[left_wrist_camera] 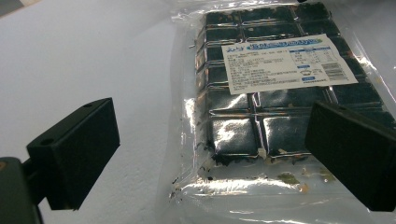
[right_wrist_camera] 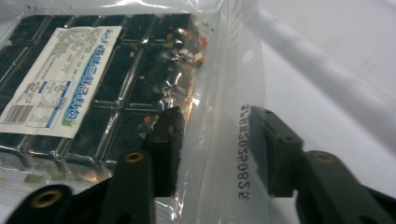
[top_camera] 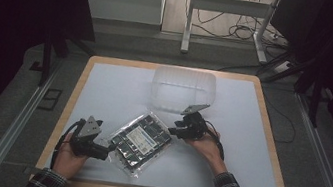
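Both grippers close in on the sealed packet of dark blocks

The clear labelled packet [top_camera: 140, 141] lies flat on the white table [top_camera: 241, 151], in front of a clear plastic tub [top_camera: 183, 90]. The left gripper [left_wrist_camera: 210, 154] stands wide apart at one end; the right gripper [right_wrist_camera: 212, 149] straddles the sealed edge, partly closed, apparently not pinching. Next: clamp that seam, then lift.

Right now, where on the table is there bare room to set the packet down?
The far left corner of the table, left of the clear container, is bare, and so is the right side past the right gripper. The near middle is crowded: the packet lies between the left gripper and the right gripper.
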{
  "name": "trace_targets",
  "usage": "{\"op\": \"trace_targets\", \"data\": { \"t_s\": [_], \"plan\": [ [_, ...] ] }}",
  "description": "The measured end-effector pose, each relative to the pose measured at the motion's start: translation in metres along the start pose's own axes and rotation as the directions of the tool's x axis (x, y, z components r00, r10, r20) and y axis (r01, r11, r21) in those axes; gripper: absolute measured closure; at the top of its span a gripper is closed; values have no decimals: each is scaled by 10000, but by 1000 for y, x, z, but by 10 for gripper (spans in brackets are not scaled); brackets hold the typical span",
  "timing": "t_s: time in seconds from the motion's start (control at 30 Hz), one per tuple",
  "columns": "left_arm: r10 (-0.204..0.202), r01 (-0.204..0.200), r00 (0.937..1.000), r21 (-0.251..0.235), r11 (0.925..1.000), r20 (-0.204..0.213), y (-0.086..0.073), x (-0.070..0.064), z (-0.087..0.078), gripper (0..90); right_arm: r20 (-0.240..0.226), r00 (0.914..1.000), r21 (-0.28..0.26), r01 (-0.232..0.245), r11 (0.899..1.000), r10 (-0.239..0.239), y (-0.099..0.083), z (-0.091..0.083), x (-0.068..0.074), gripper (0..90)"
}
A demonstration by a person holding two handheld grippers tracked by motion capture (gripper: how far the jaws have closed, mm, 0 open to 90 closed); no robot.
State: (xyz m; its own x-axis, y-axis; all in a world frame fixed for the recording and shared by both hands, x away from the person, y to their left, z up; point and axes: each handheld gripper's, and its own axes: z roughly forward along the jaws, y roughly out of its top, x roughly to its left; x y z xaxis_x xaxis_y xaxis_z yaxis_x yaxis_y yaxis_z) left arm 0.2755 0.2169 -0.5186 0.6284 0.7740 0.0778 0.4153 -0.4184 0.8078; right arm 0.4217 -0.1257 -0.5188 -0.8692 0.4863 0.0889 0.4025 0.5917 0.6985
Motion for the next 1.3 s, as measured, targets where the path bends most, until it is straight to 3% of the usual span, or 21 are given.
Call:
{"op": "trace_targets", "data": {
  "t_s": [0.23, 0.43, 0.67, 0.93, 1.1, 1.3],
  "plan": [
    [15, -15, 10000, 14, 10000, -5, 0, 0, 0, 29, -358, 9993, -338, -113, 9994, 101, 2, -3, 7, 672],
    [-3, 3, 10000, -5, 10000, 8, 0, -1, 1, 29, -284, 9996, 232, -74, 9997, 81, -1, 6, 10, 739],
    [-23, 23, 10000, -43, 10000, -1, 0, -1, 1, 29, -198, 9987, 314, -457, 9985, 463, -2, 7, 10, 881],
    [32, -33, 10000, -108, 9999, -61, 1, -1, -1, 30, -164, 9968, 326, -779, 9964, 784, 3, 0, 12, 889],
    [75, -77, 9999, -159, 9998, -81, 1, -1, -2, 30, -482, 9920, 36, -1170, 9931, 1171, 8, -11, 12, 890],
    [56, -58, 10000, -258, 9996, -78, 1, 0, -3, 30, -812, 9897, -414, -1214, 9917, 1178, 18, -28, 15, 890]
  ]
}}
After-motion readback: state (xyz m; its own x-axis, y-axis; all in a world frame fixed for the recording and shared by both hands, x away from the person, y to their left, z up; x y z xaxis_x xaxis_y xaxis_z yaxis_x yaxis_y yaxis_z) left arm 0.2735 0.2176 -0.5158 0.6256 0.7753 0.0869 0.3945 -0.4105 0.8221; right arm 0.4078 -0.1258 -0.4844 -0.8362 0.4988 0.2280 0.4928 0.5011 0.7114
